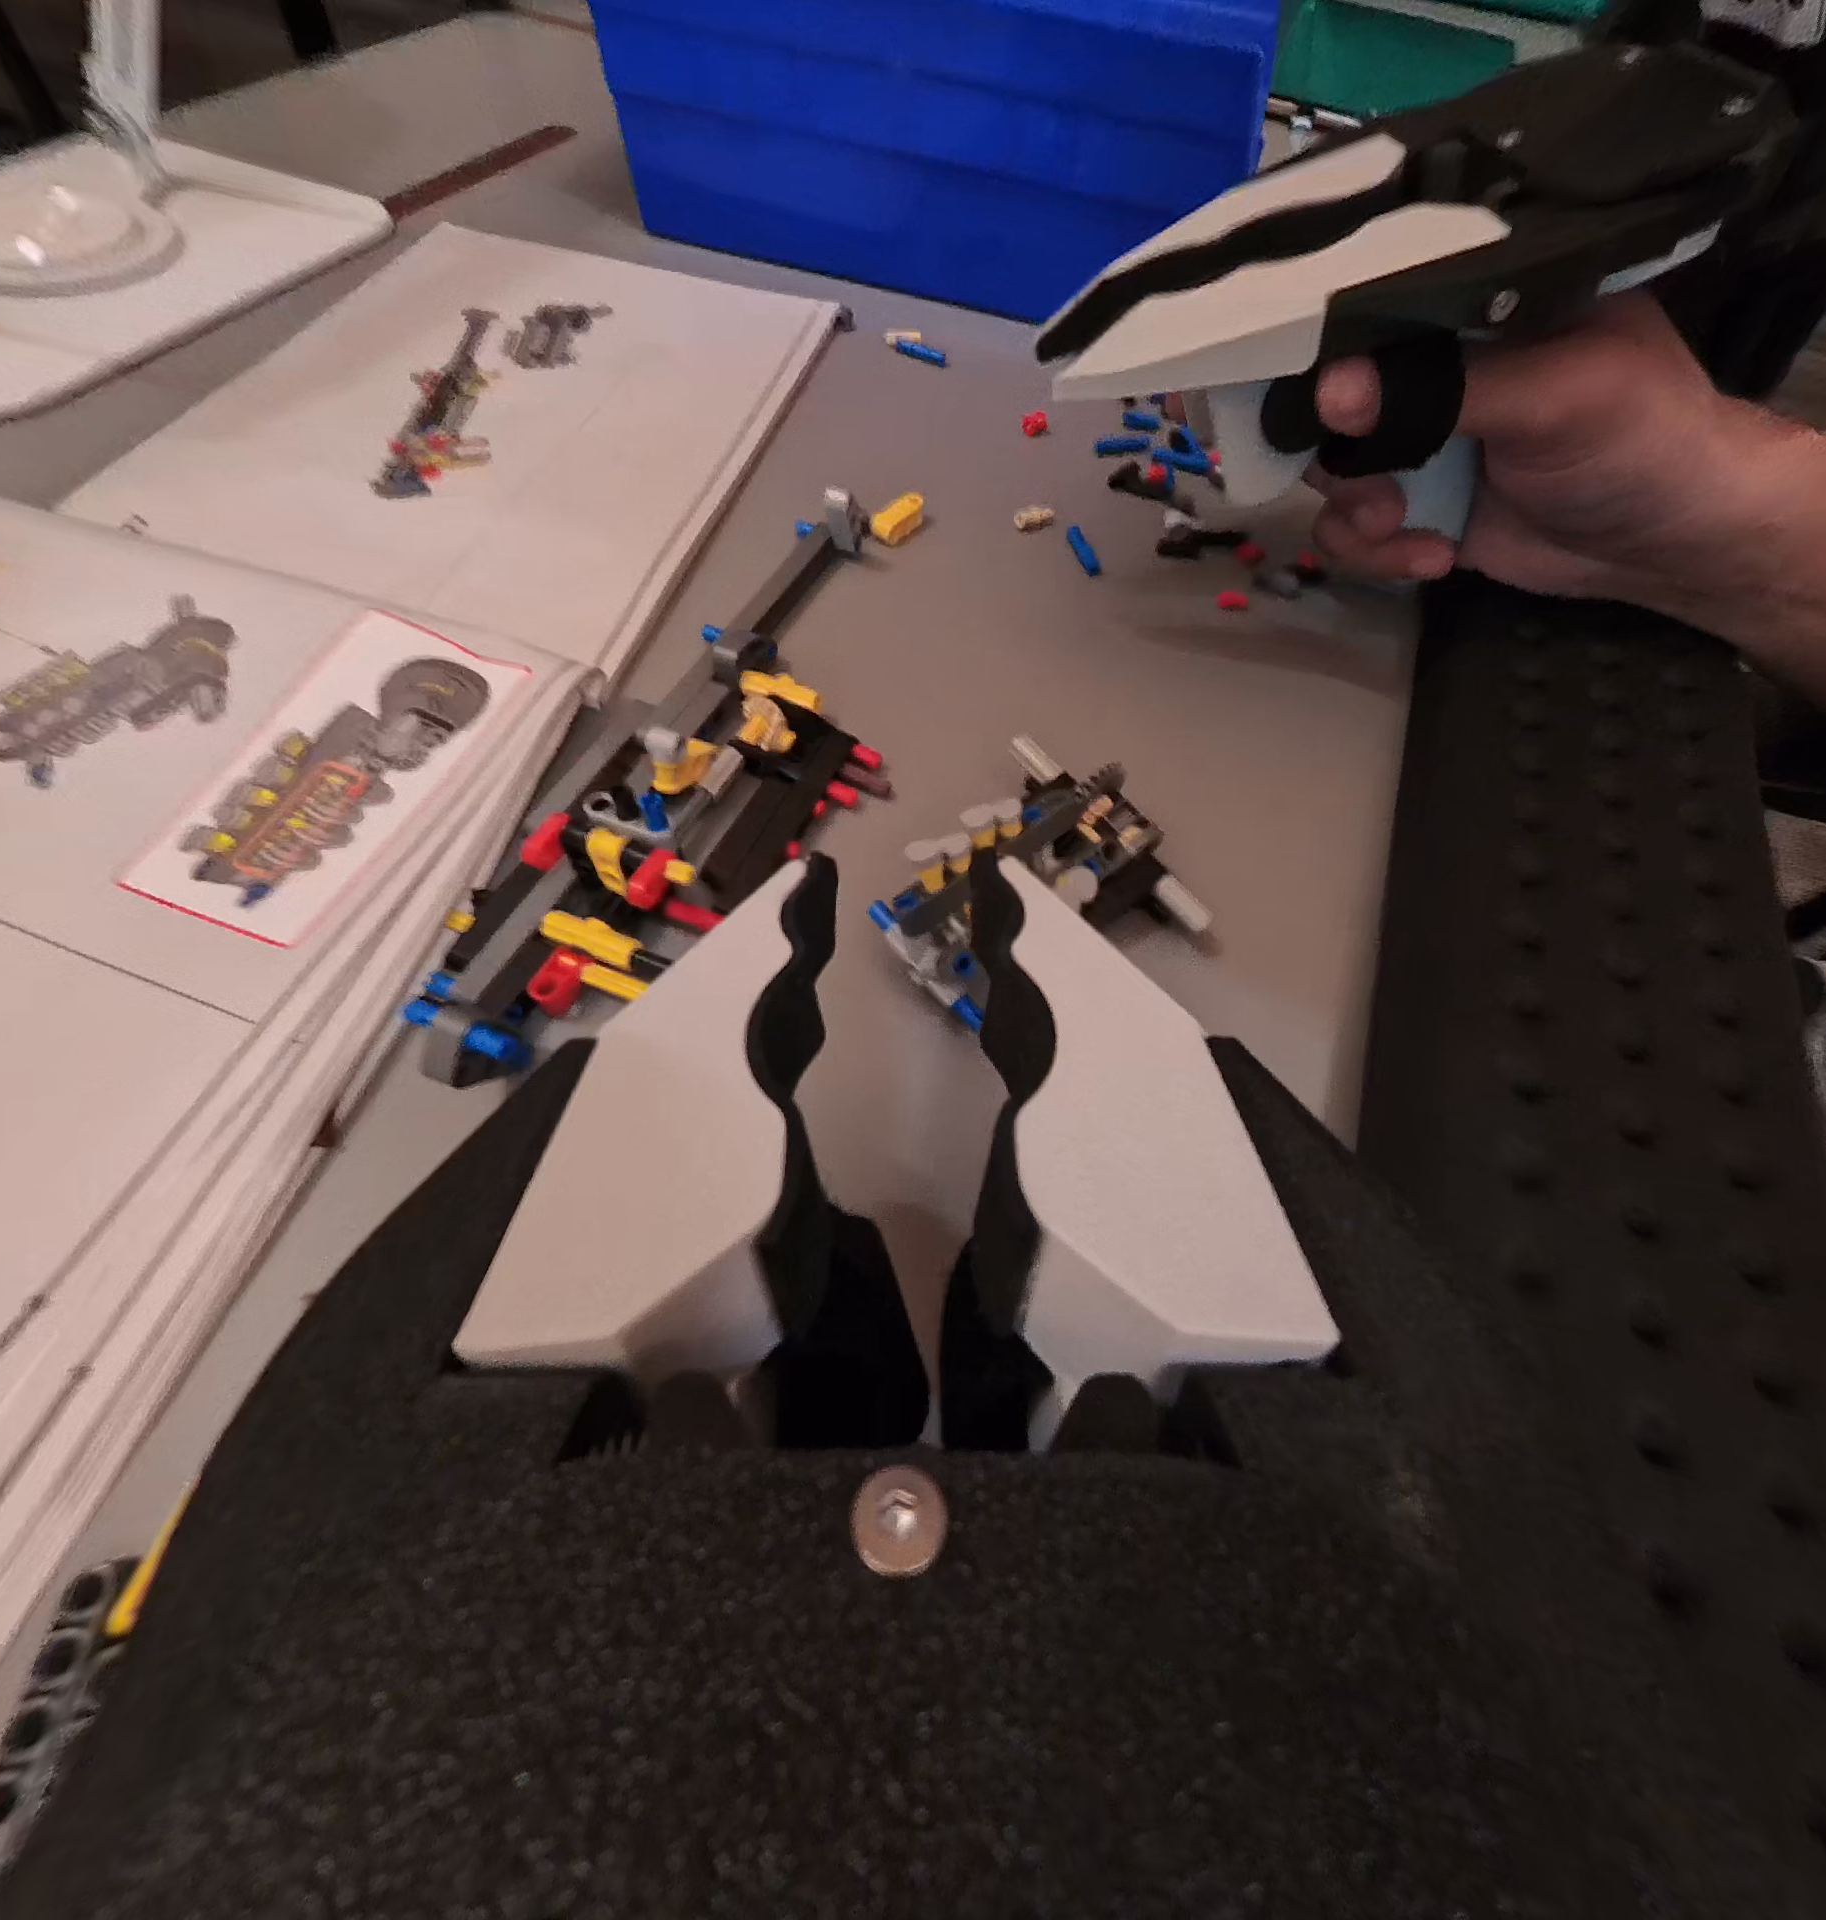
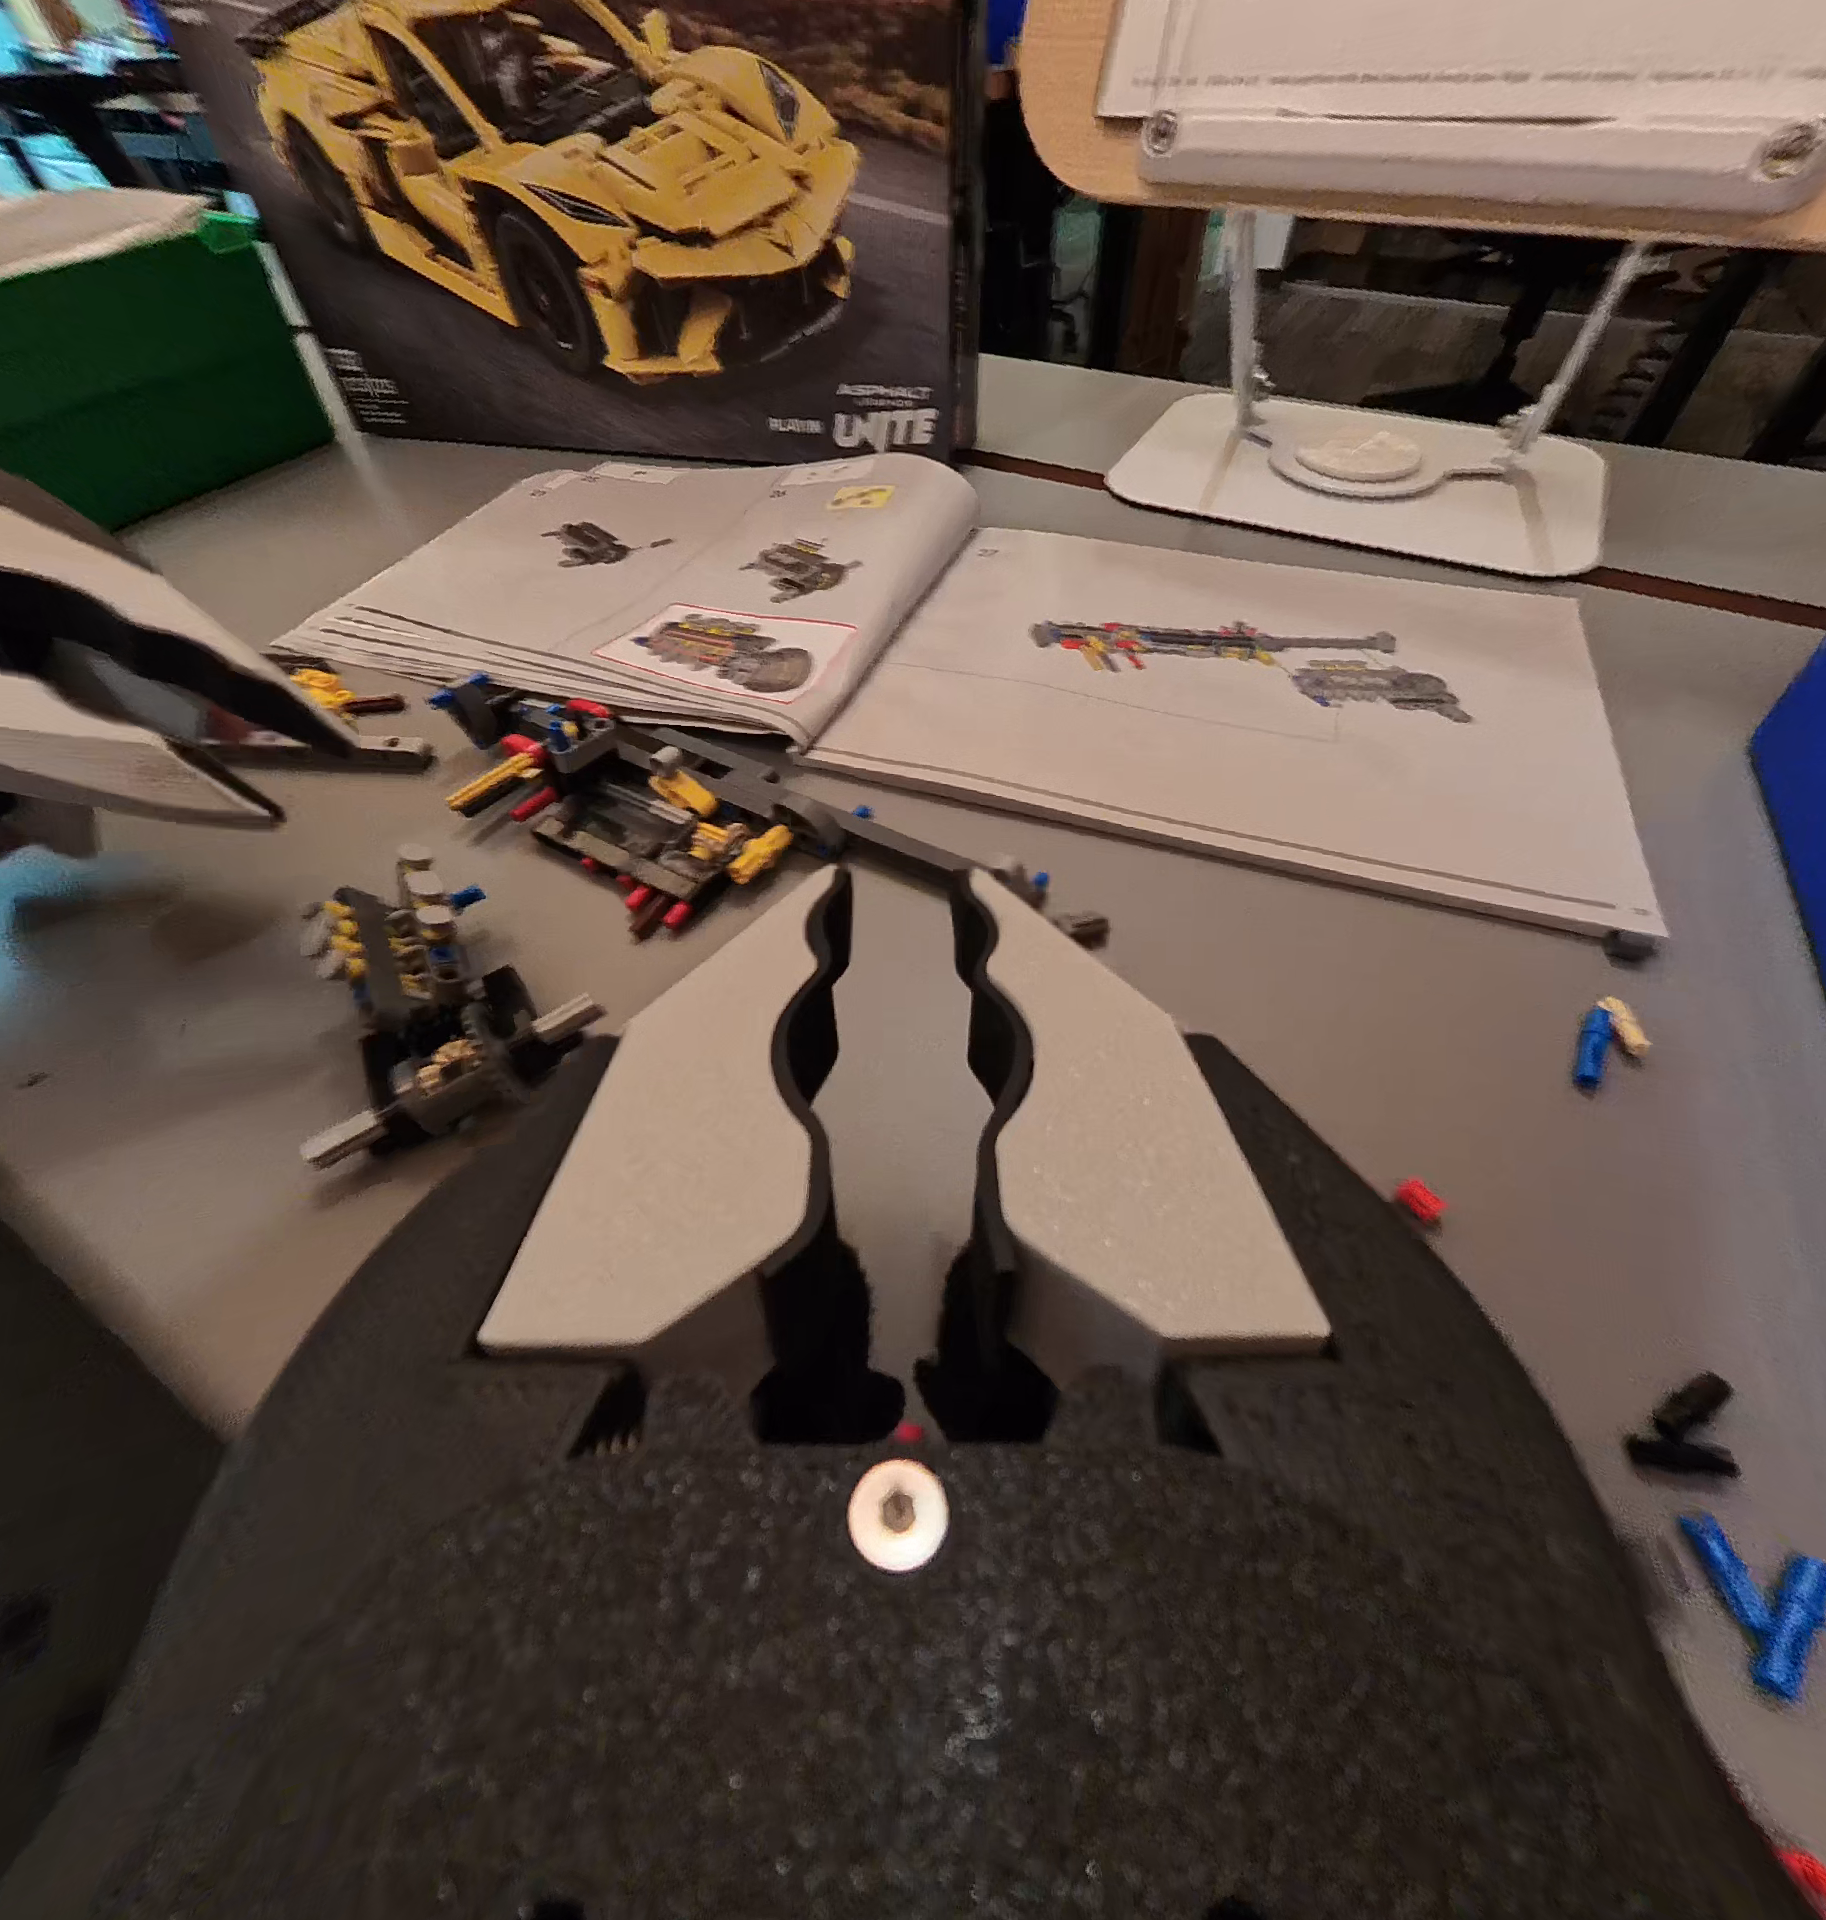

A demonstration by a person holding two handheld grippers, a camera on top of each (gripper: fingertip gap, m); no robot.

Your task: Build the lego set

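A long lego chassis assembly [image 1: 660,831] of black, grey, yellow and red parts lies beside the open instruction book [image 1: 421,468]. It also shows in the right wrist view [image 2: 628,790]. A small grey and black engine assembly [image 1: 1054,842] lies to its right, also seen in the right wrist view [image 2: 431,997]. My left gripper [image 1: 901,873] is open and empty, just above the table between the two assemblies. My right gripper [image 2: 904,883] is open and empty, raised over the far end of the chassis. Each gripper shows in the other's view: the right [image 1: 1049,364], the left [image 2: 311,779].
Loose blue, red and black pins [image 1: 1169,468] are scattered at the back right, several also near my right gripper [image 2: 1771,1600]. A blue bin [image 1: 930,135], a green bin [image 2: 109,364], the set's box [image 2: 618,229] and a white stand [image 2: 1356,488] ring the table. A black perforated mat [image 1: 1615,1039] lies right. Spacing between my two grippers at the tips: around 15 cm.
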